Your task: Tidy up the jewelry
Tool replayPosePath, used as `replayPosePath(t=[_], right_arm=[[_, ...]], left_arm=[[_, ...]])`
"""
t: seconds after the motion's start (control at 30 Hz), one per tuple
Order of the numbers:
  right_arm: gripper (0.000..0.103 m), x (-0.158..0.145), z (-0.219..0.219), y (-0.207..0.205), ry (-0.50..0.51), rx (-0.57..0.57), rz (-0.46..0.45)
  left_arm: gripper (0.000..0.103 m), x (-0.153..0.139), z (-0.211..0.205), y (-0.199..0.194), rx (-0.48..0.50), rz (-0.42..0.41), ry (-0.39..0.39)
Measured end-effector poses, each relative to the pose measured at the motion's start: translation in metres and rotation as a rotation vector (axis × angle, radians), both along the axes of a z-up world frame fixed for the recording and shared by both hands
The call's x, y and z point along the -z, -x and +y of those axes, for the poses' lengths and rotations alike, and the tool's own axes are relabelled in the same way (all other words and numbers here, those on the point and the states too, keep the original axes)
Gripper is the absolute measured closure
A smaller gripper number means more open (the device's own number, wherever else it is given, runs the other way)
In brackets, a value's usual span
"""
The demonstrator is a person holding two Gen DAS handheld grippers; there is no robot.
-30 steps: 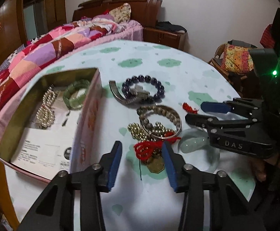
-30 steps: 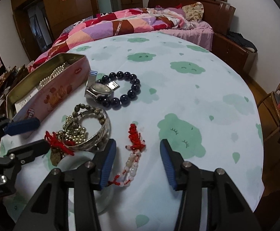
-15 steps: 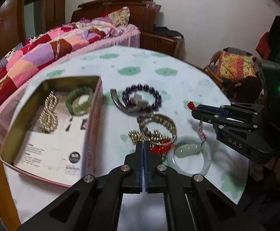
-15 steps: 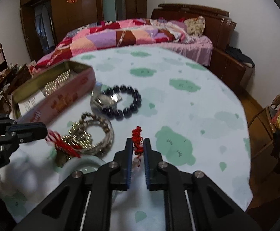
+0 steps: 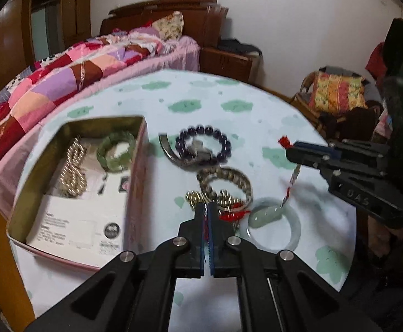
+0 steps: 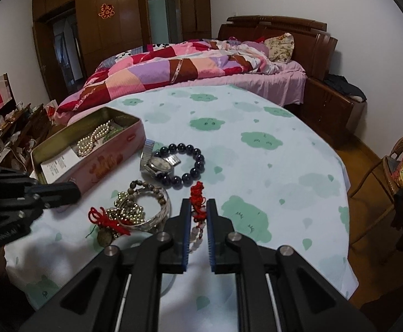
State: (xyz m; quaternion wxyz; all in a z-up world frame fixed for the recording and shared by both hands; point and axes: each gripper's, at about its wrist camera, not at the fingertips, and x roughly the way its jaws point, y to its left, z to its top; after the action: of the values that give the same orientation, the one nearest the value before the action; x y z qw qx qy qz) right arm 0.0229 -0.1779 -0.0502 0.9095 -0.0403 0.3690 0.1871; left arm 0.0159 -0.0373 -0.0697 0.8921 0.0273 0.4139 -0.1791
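A pink tin box (image 5: 135,182) (image 6: 110,163) stands open on the table with a pearl string (image 5: 72,166) and a green bracelet (image 5: 115,150) inside. My left gripper (image 5: 208,210) is shut on a red cord (image 5: 233,215) that lies with gold beads and a metal bangle (image 5: 229,182). My right gripper (image 6: 198,207) (image 5: 291,146) is shut on a red-knotted bead strand (image 6: 197,196), lifted so its jade pendant (image 5: 265,215) hangs by the pale jade bangle (image 5: 292,229). A dark bead bracelet (image 6: 190,166) and a watch (image 6: 160,164) lie beyond.
The round table (image 6: 270,152) has a cloud-print cloth. A bed with a patchwork quilt (image 6: 187,66) stands behind it. A wicker chair with a cushion (image 5: 337,94) stands at the right. The table edge is near both grippers.
Both grippers went from open to shut, the left on the red cord, the right on the red-knotted strand. The right one has lifted its strand off the table.
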Motion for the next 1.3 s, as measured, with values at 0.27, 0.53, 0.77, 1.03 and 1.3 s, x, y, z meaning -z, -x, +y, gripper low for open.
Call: replayPosePath(t=[0.27, 0.53, 0.77, 1.03, 1.3], right_arm=[[0.09, 0.01, 0.0, 0.01, -0.005, -0.021, 0.027], [0.09, 0.015, 0.002, 0.013, -0.009, -0.026, 0.031], [0.09, 0.015, 0.003, 0.014, -0.012, -0.03, 0.033], [0.09, 0.018, 0.009, 0.016, -0.009, -0.043, 0.033], [0.09, 0.001, 0.005, 0.019, -0.037, -0.035, -0.009]], left_arm=[[0.093, 0.015, -0.006, -0.001, -0.001, 0.053, -0.01], [0.047, 0.006, -0.009, 0.009, 0.015, -0.007, -0.007], [0.047, 0.023, -0.013, -0.001, -0.004, 0.033, -0.069], [0.094, 0.032, -0.016, -0.001, 0.032, 0.062, -0.071], [0.102, -0.002, -0.007, 0.011, 0.04, -0.033, -0.027]])
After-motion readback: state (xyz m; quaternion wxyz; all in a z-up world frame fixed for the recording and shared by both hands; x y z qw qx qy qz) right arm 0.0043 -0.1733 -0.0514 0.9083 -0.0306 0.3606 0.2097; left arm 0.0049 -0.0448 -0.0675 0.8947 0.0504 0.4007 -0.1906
